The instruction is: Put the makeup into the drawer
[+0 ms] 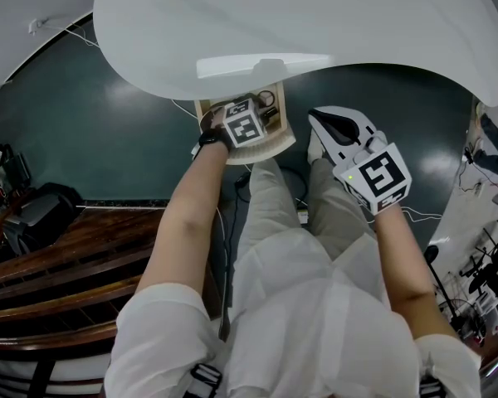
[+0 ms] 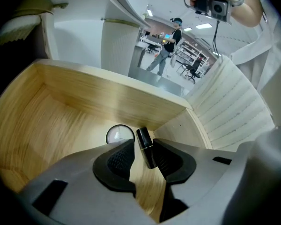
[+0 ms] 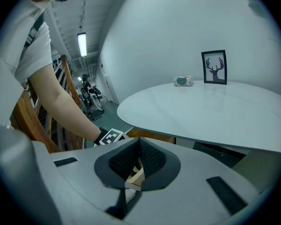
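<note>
Jaws of left gripper (image 2: 142,150) apart around the lipstick (image 2: 144,145) in the drawer (image 2: 61,102) (right gripper (image 3: 139,146) jaws together): could tip it pulling out.

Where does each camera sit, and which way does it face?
Head view: on the head, facing steeply down at the table and open drawer; shows forearms, legs, left marker cube, right marker cube.
Left gripper view: on the left gripper, facing into the drawer; jaws apart, black tube between.
Right gripper view: on the right gripper, facing the table; jaws together, left arm visible.
Shared: head and right gripper views show the left marker cube.
</note>
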### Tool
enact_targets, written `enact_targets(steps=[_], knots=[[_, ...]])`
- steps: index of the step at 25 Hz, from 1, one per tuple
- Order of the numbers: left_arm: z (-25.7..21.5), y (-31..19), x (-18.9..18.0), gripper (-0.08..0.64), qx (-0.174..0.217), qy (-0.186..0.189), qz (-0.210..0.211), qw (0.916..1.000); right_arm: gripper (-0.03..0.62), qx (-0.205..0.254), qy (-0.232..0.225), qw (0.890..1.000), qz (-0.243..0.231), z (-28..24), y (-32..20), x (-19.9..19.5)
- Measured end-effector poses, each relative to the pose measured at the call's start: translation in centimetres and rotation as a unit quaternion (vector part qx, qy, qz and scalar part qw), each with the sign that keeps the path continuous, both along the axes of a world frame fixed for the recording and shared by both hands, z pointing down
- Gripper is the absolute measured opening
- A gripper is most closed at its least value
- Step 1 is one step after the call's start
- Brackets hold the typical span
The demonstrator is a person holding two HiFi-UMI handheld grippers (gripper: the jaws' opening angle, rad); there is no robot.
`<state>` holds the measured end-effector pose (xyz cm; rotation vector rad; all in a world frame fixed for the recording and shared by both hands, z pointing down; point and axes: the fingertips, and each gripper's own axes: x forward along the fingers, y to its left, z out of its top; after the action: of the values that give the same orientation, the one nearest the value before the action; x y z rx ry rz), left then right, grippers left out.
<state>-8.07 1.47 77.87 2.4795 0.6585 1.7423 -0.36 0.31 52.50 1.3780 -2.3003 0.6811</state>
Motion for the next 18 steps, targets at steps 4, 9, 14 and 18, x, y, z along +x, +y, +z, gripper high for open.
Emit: enact_targets(steps=[4,9,14,18], knots=[[-1.6,-0.6,0.6,0.127,-0.002,0.014,-0.033,0.9993,0.009,-0.009,-0.003,1.0,0.004,-0.4,-0.2,0.0],[-4.8,-1.2,0.9,0.11,-0.002,0.046,-0.08,0.9957,0.009,-0.001,-0.004,1.0,-0.005,-1.1,-0.5,0.1],[-8.7,-1.4,0.7,0.092,0.009,0.079,-0.113,0.9904,0.009,-0.002,0.0,1.0,-0.011,-2.0,-0.3,0.6],[-13.0,-2.5,0.9,0.064,0.024,0.117,-0.149,0.9816,0.009,0.005,0.0,1.0,-0.018,-3.4,-0.4,0.8]])
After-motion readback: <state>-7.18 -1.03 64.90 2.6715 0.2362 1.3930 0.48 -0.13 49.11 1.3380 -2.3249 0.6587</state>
